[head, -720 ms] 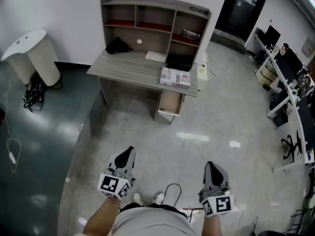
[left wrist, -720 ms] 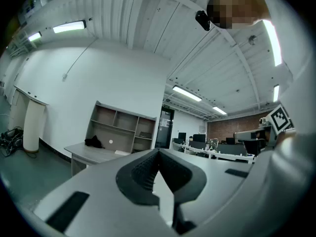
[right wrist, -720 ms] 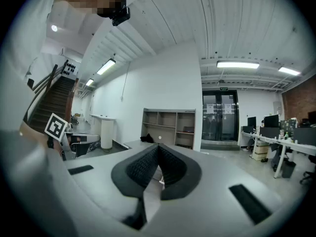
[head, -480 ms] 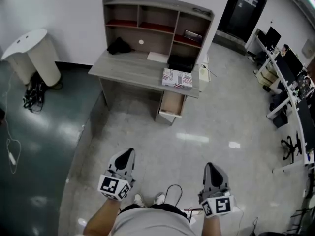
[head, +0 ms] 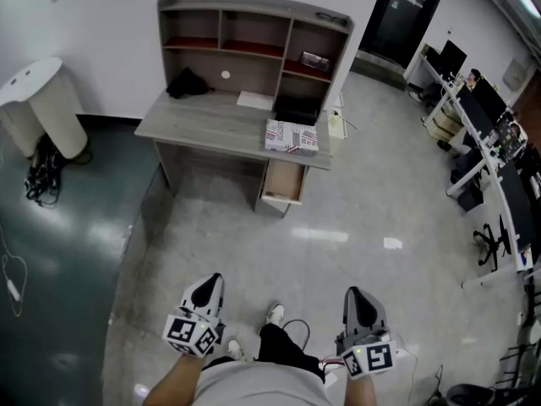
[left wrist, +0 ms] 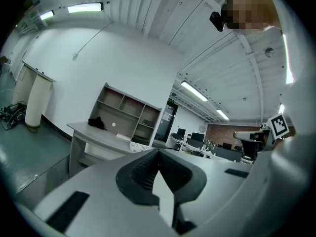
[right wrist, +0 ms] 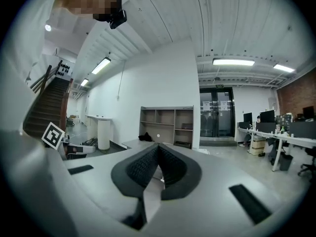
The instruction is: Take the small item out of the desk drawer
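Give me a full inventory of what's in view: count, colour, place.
desk: one, grey, with shelves on top, at the far wall
drawer: one, open, under the desk's right end; contents not visible
printed box: one, red and white, desktop right
black bundle: one, desktop back left
paper: one, white, desktop back
stand: one, white, left of the desk
cables: a tangle, black, on the floor by the stand
workstations: a row, white, right edge
shoes: two, white, bottom centre
left gripper: grey, jaws shut, empty
right gripper: grey, jaws shut, empty
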Demonstrator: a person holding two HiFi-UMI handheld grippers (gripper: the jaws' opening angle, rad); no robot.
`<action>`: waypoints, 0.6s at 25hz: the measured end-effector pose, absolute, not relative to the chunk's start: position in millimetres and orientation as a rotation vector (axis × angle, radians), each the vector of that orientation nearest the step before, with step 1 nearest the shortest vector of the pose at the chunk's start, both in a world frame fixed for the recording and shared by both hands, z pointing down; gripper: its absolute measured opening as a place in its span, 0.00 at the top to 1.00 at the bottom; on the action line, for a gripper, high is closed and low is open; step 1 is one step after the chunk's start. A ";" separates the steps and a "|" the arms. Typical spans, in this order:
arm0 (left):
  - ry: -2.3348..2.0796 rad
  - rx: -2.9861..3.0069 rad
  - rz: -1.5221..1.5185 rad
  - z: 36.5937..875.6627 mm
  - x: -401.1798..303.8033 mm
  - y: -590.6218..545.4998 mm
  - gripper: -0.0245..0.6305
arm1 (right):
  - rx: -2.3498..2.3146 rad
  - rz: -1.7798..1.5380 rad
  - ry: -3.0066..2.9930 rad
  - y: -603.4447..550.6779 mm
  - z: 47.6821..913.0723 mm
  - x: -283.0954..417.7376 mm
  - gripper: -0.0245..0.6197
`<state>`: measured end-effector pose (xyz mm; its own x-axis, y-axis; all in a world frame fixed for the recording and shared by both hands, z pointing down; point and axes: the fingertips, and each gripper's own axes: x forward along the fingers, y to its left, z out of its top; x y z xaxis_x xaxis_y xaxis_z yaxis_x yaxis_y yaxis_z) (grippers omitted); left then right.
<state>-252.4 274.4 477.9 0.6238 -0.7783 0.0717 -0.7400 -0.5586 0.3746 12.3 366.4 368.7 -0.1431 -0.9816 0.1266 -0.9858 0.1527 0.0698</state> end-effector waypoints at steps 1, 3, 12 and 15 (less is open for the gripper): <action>-1.206 2.479 -0.142 480.7 -247.5 269.4 0.94 | 1.962 0.043 -2.269 360.2 371.0 17.6 0.93; -1.198 2.479 -0.141 484.2 -235.1 256.4 0.94 | 1.967 0.048 -2.268 342.1 377.2 29.9 0.93; -1.225 2.402 -0.161 492.2 -146.9 132.1 0.94 | 1.921 0.084 -2.336 201.0 391.8 123.3 0.93; -1.257 2.339 -0.162 491.5 -112.9 87.6 0.93 | 1.904 0.112 -2.358 148.2 392.5 170.1 0.93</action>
<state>-112.9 87.6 491.5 0.5717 -0.8120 0.1179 -0.7558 -0.4652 0.4608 170.1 148.2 392.5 -0.2081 -0.9693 0.1310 -0.9774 0.2113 0.0113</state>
